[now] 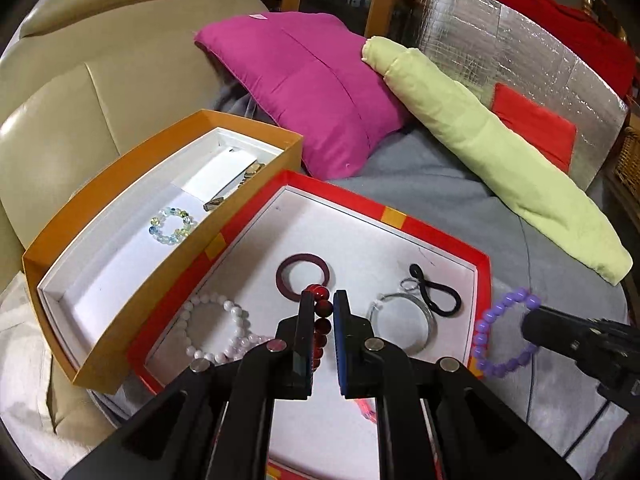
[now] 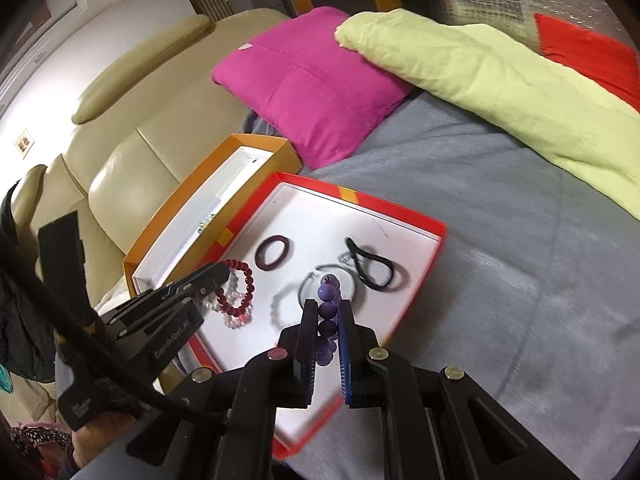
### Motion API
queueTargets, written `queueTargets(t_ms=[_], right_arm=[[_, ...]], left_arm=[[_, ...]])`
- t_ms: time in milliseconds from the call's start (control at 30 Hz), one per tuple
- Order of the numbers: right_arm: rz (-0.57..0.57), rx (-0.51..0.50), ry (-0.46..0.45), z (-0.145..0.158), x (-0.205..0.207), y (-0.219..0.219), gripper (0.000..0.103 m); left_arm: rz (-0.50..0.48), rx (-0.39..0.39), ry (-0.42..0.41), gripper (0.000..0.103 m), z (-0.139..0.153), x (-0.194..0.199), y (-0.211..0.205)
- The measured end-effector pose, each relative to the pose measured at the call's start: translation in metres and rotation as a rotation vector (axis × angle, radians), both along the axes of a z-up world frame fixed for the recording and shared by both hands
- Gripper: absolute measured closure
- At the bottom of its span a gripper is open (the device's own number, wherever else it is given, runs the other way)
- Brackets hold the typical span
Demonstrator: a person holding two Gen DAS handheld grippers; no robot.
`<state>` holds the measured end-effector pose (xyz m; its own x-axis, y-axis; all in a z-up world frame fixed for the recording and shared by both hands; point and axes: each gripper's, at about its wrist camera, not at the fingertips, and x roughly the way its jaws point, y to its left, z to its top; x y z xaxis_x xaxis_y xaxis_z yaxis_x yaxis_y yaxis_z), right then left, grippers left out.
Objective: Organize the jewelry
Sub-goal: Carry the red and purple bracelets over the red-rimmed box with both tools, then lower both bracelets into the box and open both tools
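Note:
My left gripper is shut on a red bead bracelet above the red tray; it also shows in the right wrist view. My right gripper is shut on a purple bead bracelet, seen in the left wrist view over the tray's right edge. In the tray lie a dark red ring, a white bead bracelet, a clear bangle and a black hair tie. The orange box holds a pale glass bead bracelet.
Both boxes sit on a grey bed cover. A magenta pillow and a green bolster lie behind them. A beige leather sofa stands to the left. A silver foil panel is at the back right.

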<state>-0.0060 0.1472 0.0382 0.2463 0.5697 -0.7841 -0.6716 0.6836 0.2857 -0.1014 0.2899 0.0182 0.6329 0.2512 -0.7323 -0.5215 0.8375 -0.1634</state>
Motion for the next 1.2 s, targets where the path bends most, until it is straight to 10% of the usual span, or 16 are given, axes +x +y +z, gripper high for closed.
queueTargets(t_ms=[1200], right_arm=[[-0.044, -0.108, 0.1, -0.079, 0.078, 0.05, 0.093]], left_arm=[[0.022, -0.006, 0.149, 0.094, -0.056, 0.032, 0.025]])
